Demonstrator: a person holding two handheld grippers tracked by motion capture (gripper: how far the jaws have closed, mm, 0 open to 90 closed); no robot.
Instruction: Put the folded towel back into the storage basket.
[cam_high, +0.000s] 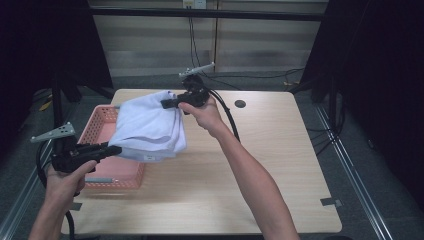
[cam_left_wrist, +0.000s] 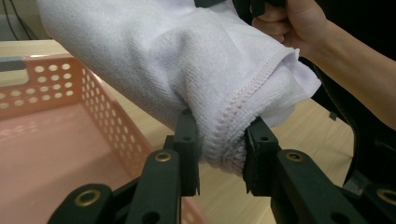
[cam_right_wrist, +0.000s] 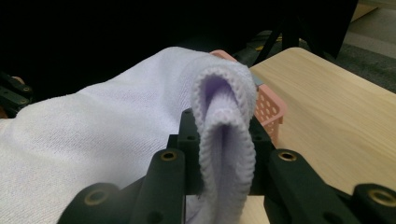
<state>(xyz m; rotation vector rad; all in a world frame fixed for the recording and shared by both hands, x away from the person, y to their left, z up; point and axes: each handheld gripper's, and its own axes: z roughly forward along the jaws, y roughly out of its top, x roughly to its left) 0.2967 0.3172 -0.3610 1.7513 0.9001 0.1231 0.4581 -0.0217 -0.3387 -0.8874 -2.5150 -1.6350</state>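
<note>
A pale lilac-white folded towel (cam_high: 147, 127) hangs in the air between my two grippers, partly over the pink basket (cam_high: 100, 125). My left gripper (cam_high: 114, 148) is shut on the towel's near corner; in the left gripper view its jaws pinch the stitched hem (cam_left_wrist: 229, 144) of the towel (cam_left_wrist: 154, 60). At the far corner my right gripper (cam_high: 167, 103) is shut on the cloth, and the right gripper view has a folded loop of towel (cam_right_wrist: 224, 126) squeezed between the jaws. The towel sags in thick folds between the two grips.
The pink perforated basket (cam_left_wrist: 56, 140) sits at the table's left side, its inside bare where I can see it. The wooden table (cam_high: 270, 150) stretches out to the right, with a dark round hole (cam_high: 240, 104) near its far edge. Cables trail off the back.
</note>
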